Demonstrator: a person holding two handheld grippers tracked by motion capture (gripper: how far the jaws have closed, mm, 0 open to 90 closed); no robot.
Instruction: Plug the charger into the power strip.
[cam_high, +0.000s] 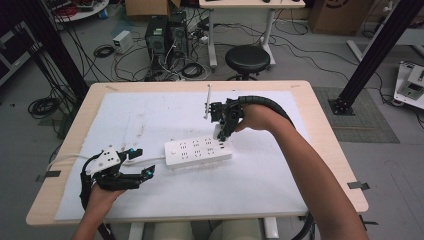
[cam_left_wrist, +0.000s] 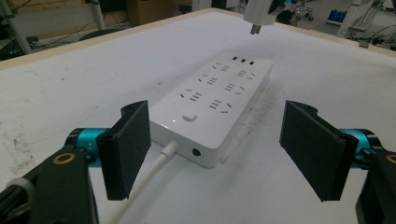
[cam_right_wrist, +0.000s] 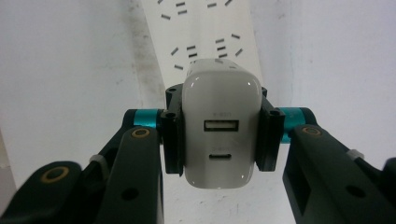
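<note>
Centrally, on the white sheet covering the pale wooden bench, a white rectangular plastic power strip lying flat, sockets up, its white cable leaving its left end toward the left edge of the frame; at lower left, the left gripper near the strip's cabled end, fingers spread wide and holding nothing, apart from the strip on either side in the left gripper view; just above the strip's right end in the high view, the right gripper, fingers clamped on the two sides of a white rounded plastic charger block; two ports on the block's near face in the right gripper view, sockets beyond it; prongs down and clear of the strip at the top of the left gripper view.
</note>
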